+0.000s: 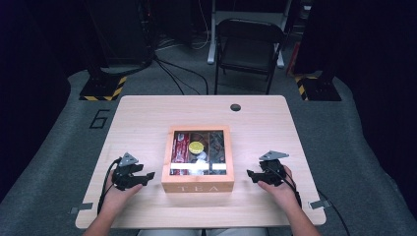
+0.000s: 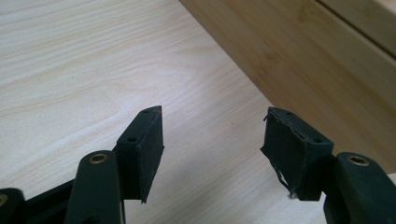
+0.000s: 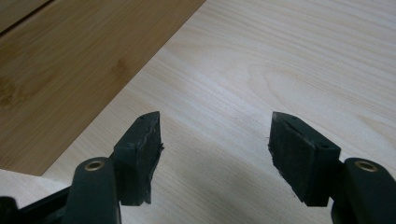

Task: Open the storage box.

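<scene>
We flank the tea box, ready to take it from both sides

On the table [image 1: 147,113], the tea box [image 1: 198,186] sits centred between us so each side wall is reachable; our left gripper [image 1: 147,175] and right gripper [image 1: 250,173] rest just beside it, jaws spread and empty, aimed inward at its walls.

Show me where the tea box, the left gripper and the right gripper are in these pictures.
tea box [image 1: 198,187], high view, on its front wall with the lettering.
left gripper [image 2: 212,147], left gripper view, midway between its open jaw tips.
right gripper [image 3: 215,149], right gripper view, midway between its open jaw tips.
</scene>
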`<action>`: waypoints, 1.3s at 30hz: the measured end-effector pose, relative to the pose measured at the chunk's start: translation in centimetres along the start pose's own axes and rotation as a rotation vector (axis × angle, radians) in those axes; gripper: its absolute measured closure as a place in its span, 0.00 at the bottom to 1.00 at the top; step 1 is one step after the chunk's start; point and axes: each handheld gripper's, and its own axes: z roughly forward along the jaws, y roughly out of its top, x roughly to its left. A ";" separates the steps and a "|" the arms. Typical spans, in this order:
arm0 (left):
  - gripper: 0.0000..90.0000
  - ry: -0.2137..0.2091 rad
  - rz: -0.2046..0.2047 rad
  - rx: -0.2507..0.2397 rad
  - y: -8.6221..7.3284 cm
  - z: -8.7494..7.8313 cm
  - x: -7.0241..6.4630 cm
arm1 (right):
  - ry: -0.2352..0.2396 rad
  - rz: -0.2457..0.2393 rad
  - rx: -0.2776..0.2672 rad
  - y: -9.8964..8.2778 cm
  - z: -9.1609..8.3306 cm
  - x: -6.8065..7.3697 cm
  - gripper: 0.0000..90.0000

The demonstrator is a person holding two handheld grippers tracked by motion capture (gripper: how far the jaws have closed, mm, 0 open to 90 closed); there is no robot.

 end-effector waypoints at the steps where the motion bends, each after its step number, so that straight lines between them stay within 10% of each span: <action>1: 0.42 -0.008 -0.010 0.000 0.0 -0.1 0.0 | -0.003 0.000 0.008 0.0 -0.1 0.0 0.38; 22: 0.42 -0.049 -0.059 -0.051 1.1 -1.6 -1.0 | 0.014 -0.012 -0.056 1.0 -1.4 1.1 0.39; 39: 0.47 -0.039 -0.012 -0.101 4.1 -4.5 -3.1 | 0.105 0.022 -0.115 3.3 -4.4 2.7 0.39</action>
